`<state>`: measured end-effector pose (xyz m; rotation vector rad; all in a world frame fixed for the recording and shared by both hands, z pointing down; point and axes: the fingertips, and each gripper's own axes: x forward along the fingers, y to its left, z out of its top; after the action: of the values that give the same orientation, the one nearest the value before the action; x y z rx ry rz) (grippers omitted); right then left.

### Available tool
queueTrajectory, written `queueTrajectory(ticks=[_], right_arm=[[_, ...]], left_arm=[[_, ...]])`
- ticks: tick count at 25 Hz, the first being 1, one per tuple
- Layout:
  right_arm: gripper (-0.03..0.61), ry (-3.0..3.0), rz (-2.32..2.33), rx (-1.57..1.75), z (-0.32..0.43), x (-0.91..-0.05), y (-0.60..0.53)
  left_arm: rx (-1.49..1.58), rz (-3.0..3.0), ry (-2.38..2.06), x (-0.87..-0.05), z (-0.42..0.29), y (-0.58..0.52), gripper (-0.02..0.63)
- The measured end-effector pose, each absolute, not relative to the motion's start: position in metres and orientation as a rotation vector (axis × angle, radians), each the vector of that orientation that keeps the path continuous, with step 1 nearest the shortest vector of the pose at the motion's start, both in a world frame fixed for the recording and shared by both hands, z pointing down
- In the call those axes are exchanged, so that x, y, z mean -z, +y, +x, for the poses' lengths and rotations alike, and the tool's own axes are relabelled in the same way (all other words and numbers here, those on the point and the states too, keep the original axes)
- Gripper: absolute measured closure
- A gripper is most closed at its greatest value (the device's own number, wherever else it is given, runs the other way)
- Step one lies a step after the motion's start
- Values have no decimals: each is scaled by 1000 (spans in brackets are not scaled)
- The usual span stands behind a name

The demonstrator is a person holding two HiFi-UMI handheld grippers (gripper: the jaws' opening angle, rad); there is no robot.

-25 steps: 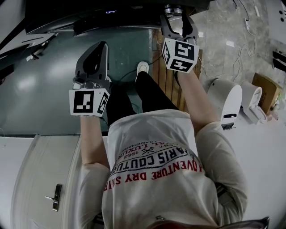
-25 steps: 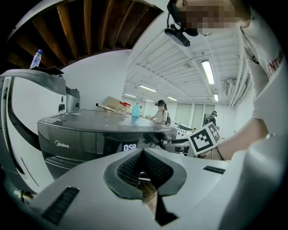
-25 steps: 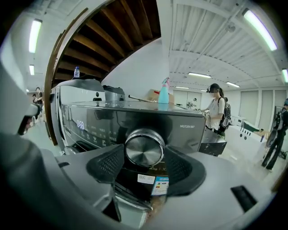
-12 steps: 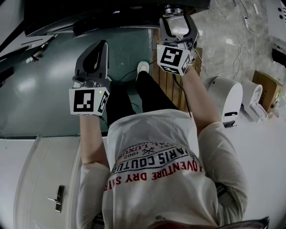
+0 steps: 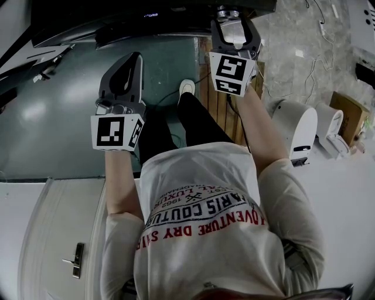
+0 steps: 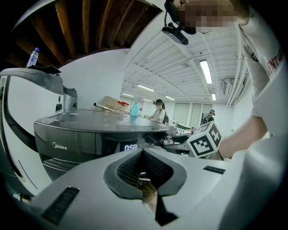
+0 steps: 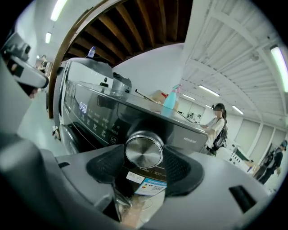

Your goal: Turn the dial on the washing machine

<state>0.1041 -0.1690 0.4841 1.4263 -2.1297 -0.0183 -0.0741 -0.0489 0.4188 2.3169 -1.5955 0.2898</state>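
The dark grey washing machine (image 5: pixel 146 23) runs along the top of the head view, with its lit display (image 6: pixel 130 147) in the left gripper view. In the right gripper view its round chrome dial (image 7: pixel 144 151) sits between the two black pads of my right gripper (image 7: pixel 144 155). The pads lie against both sides of the dial. The jaws have just been closing a little on it. In the head view my right gripper (image 5: pixel 229 14) reaches the machine's front at top right. My left gripper (image 5: pixel 130 61) hangs to the left, away from the machine, shut with nothing between its pads (image 6: pixel 155 167).
A blue spray bottle (image 7: pixel 170 99) and some clutter stand on the machine's top. White appliances (image 5: pixel 299 132) and a cardboard box (image 5: pixel 345 114) stand on the floor at right. A door with a handle (image 5: pixel 75 258) is at lower left. People stand in the background.
My right gripper has rolled about its own axis on the dial; its marker cube tilted one way, then back. The left gripper has stayed where it was.
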Motion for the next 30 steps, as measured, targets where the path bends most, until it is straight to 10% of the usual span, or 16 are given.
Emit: queueTrajectory(ticks=[16,30], right_arm=[[296,-2263,1495,-385,113,-489,-169],[289,-2057,1337,233,102,-483,-164]], left_arm=[[-290,2351,-1566,-418,-63,-55,598],[-287,2353,-1586,-412,-57,-60,598]])
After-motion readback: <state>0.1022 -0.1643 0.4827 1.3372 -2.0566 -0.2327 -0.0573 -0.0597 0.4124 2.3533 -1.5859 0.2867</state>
